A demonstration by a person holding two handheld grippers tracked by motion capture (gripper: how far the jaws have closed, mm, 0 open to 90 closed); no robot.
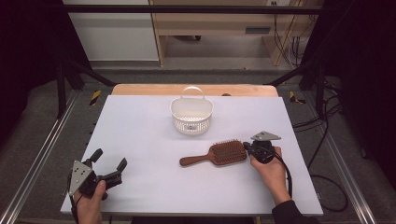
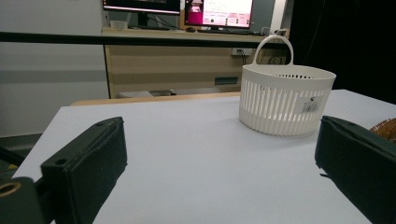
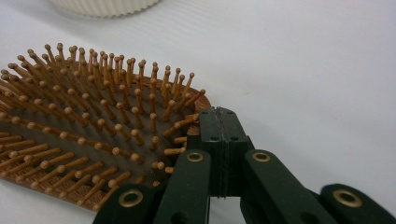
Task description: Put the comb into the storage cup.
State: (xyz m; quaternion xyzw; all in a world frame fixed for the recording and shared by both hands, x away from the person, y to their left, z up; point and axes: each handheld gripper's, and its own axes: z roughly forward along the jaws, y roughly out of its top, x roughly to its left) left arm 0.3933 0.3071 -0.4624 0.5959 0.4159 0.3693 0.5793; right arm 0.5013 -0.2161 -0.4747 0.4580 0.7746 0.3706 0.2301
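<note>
A wooden paddle hairbrush point(image 1: 219, 154) lies bristles up on the white table point(image 1: 140, 126), its handle pointing left. My right gripper point(image 1: 246, 147) is at the right end of the brush head, jaws pressed together with nothing between them. In the right gripper view the shut tips point(image 3: 219, 114) rest against the rim of the brush point(image 3: 84, 140), beside its bristles. My left gripper point(image 1: 109, 158) sits near the front left corner, open and with nothing in it. In the left gripper view its wide jaws point(image 2: 219, 140) frame bare table, with a white slotted basket point(image 2: 285, 100) farther off to the right.
The white basket point(image 1: 191, 116) with a loop handle stands at the middle back of the table. A dark frame with rails surrounds the table, and cables lie on the floor at the right. Desks and monitors stand beyond the far edge.
</note>
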